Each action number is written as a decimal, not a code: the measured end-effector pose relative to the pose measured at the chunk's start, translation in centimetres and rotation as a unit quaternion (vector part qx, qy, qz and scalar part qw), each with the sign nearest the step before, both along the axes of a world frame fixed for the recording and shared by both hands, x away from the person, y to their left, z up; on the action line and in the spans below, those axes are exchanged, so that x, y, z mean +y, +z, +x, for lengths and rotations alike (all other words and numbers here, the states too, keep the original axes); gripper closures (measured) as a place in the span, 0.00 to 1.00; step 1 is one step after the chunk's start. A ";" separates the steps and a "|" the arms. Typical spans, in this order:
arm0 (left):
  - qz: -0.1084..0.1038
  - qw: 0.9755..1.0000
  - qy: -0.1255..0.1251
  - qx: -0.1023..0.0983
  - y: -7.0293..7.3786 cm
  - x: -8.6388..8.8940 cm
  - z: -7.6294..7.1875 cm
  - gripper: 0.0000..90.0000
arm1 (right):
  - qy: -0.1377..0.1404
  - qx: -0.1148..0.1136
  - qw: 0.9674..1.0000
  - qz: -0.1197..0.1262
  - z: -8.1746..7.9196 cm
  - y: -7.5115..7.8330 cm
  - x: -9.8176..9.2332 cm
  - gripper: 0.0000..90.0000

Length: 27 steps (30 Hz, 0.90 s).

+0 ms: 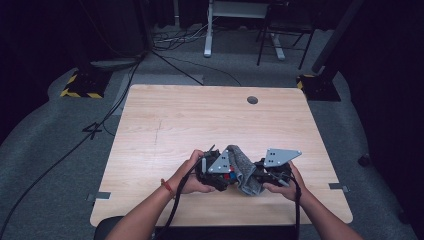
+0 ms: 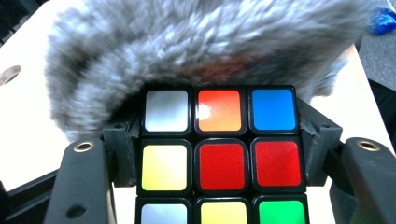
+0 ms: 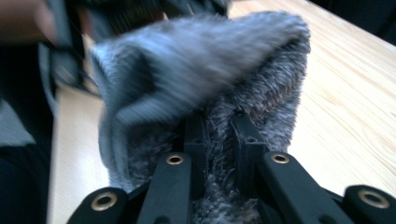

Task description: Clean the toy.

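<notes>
1. The puzzle cube (image 2: 219, 158) looks like hard plastic, super glossy; its coloured tiles catch a glare spot and the frame between them is shiny black.
2. The cloth (image 3: 205, 84) is grey and fuzzy, fleecy pile on one side, finer ribbed knit on the other.
3. Table (image 1: 210, 120) is pale wood grain, smooth and matt.
4. The left gripper (image 2: 219, 140) has matt black plastic jaws with brass-looking rivets; same on the right gripper (image 3: 219, 135).
5. Floor (image 1: 45, 150) looks like rough grey carpet.

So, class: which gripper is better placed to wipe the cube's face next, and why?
Right. The right gripper is shut on the grey cloth, draped over the puzzle cube, which the left gripper clamps.
</notes>
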<state>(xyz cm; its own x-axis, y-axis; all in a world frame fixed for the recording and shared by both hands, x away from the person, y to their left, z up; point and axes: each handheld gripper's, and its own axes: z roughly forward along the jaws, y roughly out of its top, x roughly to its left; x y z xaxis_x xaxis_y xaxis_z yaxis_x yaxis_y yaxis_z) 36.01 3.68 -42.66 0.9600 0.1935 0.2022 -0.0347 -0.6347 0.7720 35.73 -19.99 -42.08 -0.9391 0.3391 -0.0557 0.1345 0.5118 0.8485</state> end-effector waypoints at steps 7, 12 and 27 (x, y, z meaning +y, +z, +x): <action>-0.034 0.999 0.003 0.010 0.7 0.8 0.3 0.37 | -0.010 0.034 0.998 -0.054 1.2 -1.9 -0.2 0.88; -0.024 1.000 0.002 0.003 0.6 0.7 0.1 0.37 | -0.007 0.030 0.998 -0.052 1.0 -1.4 -0.2 0.88; -0.022 1.000 -0.008 0.009 0.2 -0.1 0.0 0.37 | -0.011 0.017 1.000 -0.015 0.5 -0.1 -0.3 0.88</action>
